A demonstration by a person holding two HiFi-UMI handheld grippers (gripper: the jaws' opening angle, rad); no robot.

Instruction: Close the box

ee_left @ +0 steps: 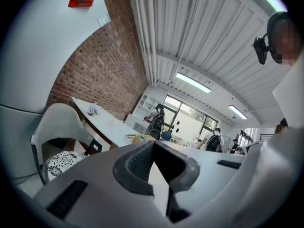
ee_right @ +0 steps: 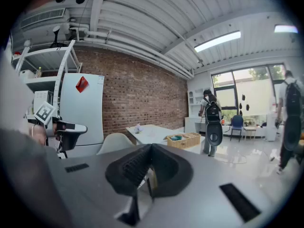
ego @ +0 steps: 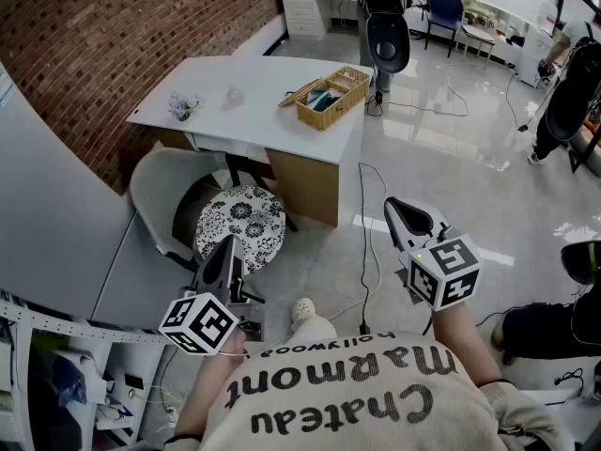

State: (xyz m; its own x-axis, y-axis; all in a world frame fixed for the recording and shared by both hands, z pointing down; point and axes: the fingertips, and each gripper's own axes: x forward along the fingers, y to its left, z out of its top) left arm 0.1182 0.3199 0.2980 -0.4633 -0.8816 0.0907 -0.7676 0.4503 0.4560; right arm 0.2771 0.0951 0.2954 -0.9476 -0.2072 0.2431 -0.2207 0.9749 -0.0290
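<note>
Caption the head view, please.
Left gripper and right gripper, both shut and empty, held short of the wicker box on the white table.

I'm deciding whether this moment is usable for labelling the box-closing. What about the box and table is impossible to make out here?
- Head view: the wicker box is far off and small, so its contents and how its lid attaches are unreadable.
- Left gripper view: the shut left hand-held gripper hides the box except for a sliver above its jaws.
- Head view: the small items on the white table are too small to identify.
</note>
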